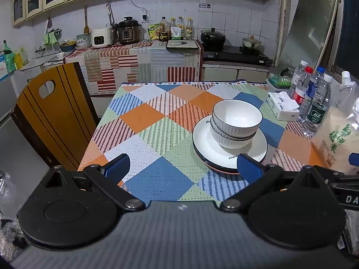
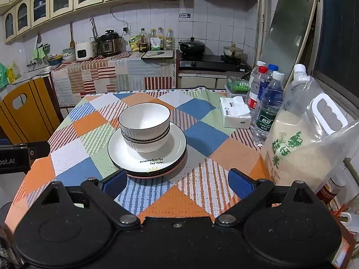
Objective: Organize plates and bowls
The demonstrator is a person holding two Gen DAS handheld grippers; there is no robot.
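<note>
Both sets of jaws stood wide apart with nothing between them: the left gripper (image 1: 182, 168) and the right gripper (image 2: 178, 182) each hung at the lower edge of its frame above the near side of the table (image 2: 197, 139). Surface was a cloth of orange, blue, green and striped diamonds. Two white ribbed bowls (image 2: 144, 126), nested one in the other, sat on a stack of plates (image 2: 147, 157); this stack lay right of centre in the left wrist view (image 1: 230, 145) and just left of centre in the right wrist view. Behind, a tiled kitchen wall with counter, cookers and cream cabinets along the top. Right wrist view alone showed the full rice bag (image 2: 300, 148) with its handle, and the plate lettering with a sun motif. Left wrist view alone showed the whole wooden chair back (image 1: 53, 116) at left.
</note>
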